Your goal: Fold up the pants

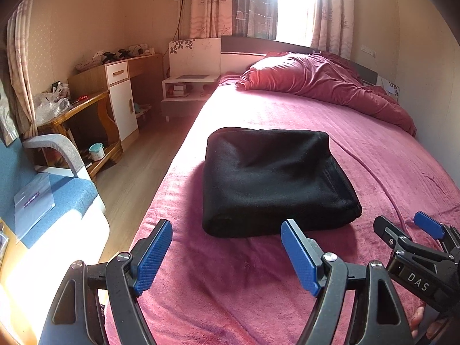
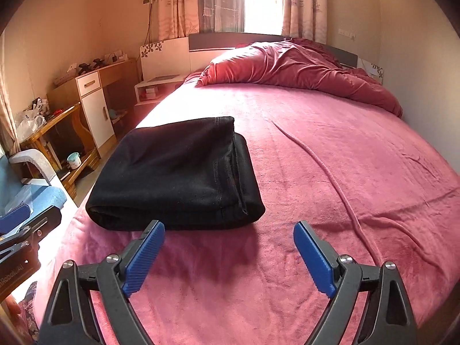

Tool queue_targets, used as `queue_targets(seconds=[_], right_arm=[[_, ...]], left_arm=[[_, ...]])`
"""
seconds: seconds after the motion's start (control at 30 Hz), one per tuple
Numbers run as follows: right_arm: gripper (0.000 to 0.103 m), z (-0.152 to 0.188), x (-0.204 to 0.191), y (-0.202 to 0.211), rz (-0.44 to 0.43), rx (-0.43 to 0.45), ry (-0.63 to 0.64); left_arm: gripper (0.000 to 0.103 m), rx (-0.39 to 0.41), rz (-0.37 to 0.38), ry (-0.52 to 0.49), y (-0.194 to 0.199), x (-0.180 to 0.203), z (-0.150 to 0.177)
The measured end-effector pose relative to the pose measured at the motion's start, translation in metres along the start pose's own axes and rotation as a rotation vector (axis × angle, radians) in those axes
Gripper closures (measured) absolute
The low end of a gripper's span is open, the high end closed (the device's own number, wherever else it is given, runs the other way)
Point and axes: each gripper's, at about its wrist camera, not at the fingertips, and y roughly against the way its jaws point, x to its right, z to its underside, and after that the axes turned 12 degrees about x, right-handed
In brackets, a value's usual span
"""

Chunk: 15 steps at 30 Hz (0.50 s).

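Note:
Black pants (image 1: 273, 181) lie folded into a compact thick rectangle on the pink bed sheet (image 1: 230, 281). They also show in the right wrist view (image 2: 178, 175), with the stitched hem edges on the right side. My left gripper (image 1: 227, 233) is open and empty, held just short of the bundle's near edge. My right gripper (image 2: 228, 235) is open and empty, near the bundle's near right corner. The right gripper also shows at the lower right of the left wrist view (image 1: 408, 224). The left gripper shows at the left edge of the right wrist view (image 2: 26, 215).
A crumpled red duvet (image 1: 330, 83) lies at the head of the bed. A thin pink cord (image 2: 330, 178) runs across the sheet right of the pants. Left of the bed are wood floor (image 1: 138, 178), a blue chair (image 1: 57, 195), a wooden desk (image 1: 86, 109) and a white nightstand (image 1: 187, 86).

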Motion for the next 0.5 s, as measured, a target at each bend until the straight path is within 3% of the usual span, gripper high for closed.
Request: queue_targets(seconds=[0.5], right_arm=[[0.011, 0.0049, -0.0021, 0.0001, -0.006, -0.008, 0.002]], left_arm=[[0.023, 0.003, -0.005, 0.006, 0.0023, 0.0017, 0.0023]])
